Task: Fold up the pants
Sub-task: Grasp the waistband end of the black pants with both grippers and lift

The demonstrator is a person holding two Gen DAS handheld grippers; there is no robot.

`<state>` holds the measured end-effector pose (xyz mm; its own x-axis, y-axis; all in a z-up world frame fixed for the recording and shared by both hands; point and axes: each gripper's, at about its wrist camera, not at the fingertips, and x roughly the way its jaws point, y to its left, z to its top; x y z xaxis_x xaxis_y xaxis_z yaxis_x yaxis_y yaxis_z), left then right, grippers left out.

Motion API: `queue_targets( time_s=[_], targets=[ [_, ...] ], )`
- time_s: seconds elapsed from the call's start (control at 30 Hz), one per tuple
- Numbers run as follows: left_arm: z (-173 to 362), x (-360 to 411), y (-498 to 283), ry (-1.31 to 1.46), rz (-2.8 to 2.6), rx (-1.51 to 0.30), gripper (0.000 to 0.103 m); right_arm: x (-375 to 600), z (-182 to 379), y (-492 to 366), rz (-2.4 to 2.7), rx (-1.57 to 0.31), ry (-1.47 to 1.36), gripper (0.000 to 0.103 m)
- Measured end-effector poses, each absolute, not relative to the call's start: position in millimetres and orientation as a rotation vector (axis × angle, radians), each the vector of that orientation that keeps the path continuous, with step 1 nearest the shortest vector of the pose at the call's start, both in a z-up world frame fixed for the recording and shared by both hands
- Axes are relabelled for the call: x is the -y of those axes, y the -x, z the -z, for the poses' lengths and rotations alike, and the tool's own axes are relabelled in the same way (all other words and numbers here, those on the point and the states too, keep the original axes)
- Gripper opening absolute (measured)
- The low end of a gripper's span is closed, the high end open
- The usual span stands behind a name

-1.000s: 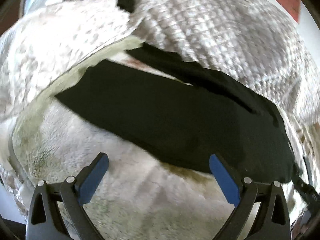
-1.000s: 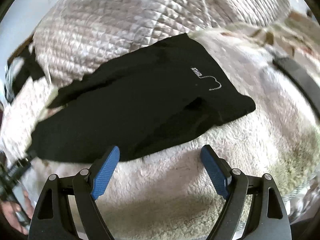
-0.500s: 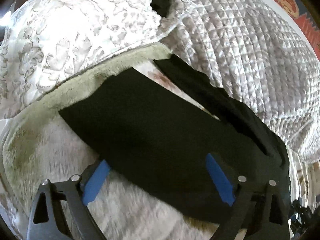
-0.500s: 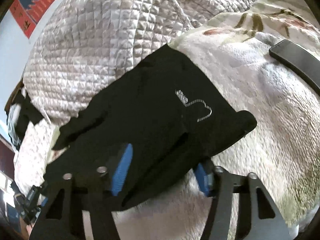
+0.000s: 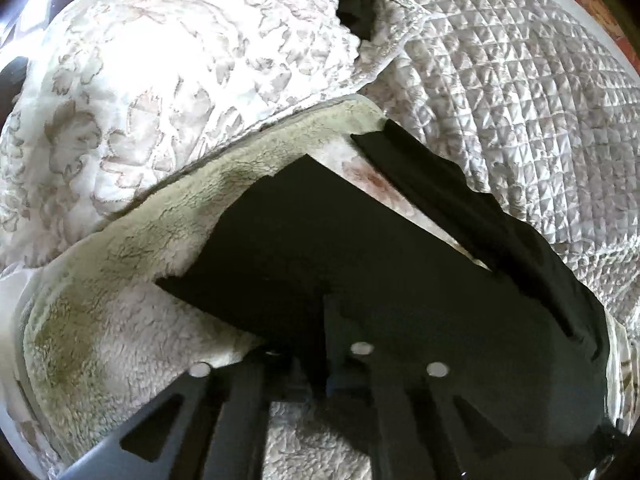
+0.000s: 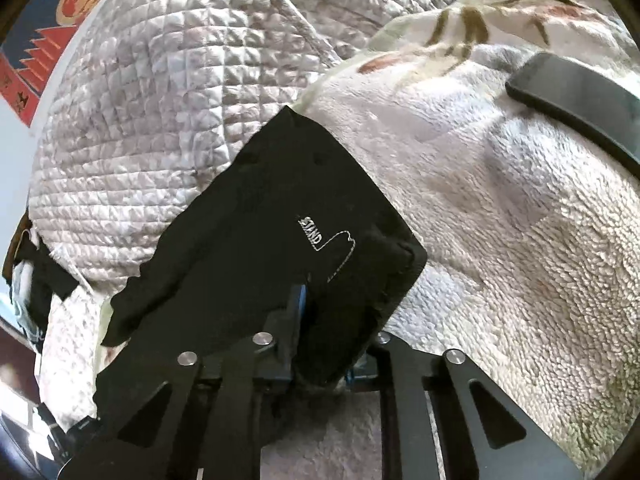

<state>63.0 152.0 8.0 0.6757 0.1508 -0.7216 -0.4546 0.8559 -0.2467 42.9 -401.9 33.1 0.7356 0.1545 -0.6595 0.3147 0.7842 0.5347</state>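
Left black plastic two-finger gripper (image 5: pixel 320 340) with silver screws, right matching gripper (image 6: pixel 320 344), blue finger pads (image 6: pixel 303 300), triangular cut-outs

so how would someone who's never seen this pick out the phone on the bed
Start from the fluffy cream blanket covering the bed. To the right of the black pants, near the blanket's far edge, lies the phone: a flat, hard, dark slab, the only rigid thing among fabrics.
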Motion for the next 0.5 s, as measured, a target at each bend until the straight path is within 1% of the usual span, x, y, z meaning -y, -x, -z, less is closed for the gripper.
queue_targets(
  time_s=[0.17, 0.33, 0.43, 0.5],
  targets=[
    [-33, -148, -41, 0.440, -0.304, -0.735, 0.004, 399, -65, -28, 0.035, -0.718, -0.673, 0.011],
    [-64, -142, -2, 0.407, -0.286, -0.700, 0.004, 403, -87, 7, 0.003, -0.716, -0.678, 0.010],
    [-65, -138, 19, 0.389, -0.272, -0.731, 0.004, 407, -90, 32, 0.001, -0.741, -0.670, 0.010],
    [-56, -135, 31, 0.378, -0.275, -0.766, 0.004, 410, -84, 43, 0.018, -0.769, -0.662, 0.010]
  ],
)
